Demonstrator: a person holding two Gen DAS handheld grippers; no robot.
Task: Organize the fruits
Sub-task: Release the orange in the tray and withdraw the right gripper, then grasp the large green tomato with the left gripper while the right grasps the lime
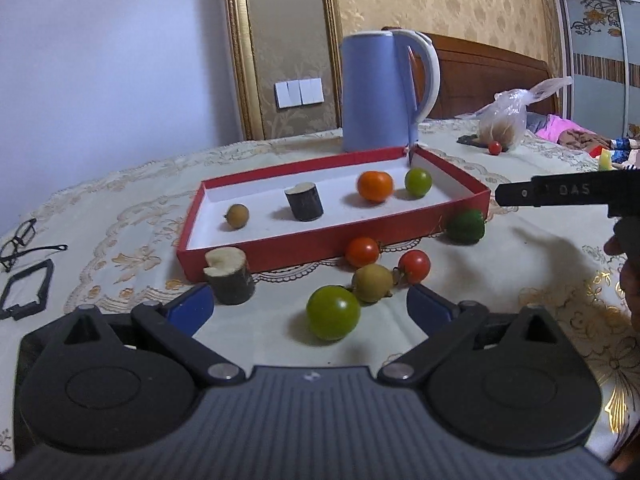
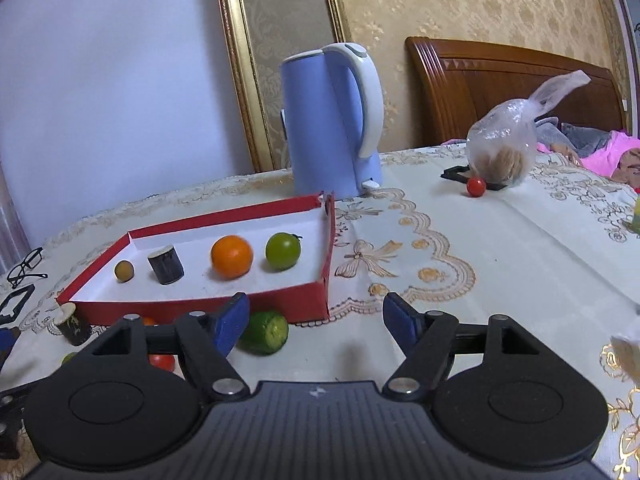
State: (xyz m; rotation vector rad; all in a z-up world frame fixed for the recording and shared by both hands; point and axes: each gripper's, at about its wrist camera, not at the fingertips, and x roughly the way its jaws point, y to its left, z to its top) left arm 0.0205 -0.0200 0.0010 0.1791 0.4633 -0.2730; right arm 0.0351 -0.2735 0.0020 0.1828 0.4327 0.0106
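Left gripper jaws apart, empty — green tomato lies between them, outside the red box. Centre, close gently. Right gripper open, holding nothing.

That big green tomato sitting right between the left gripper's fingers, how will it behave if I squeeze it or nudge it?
The green tomato looks round and glossy, so it would probably roll across the flat tablecloth if nudged. Its smooth skin may slip between the pads. It looks firm, though a hard squeeze could likely bruise it.
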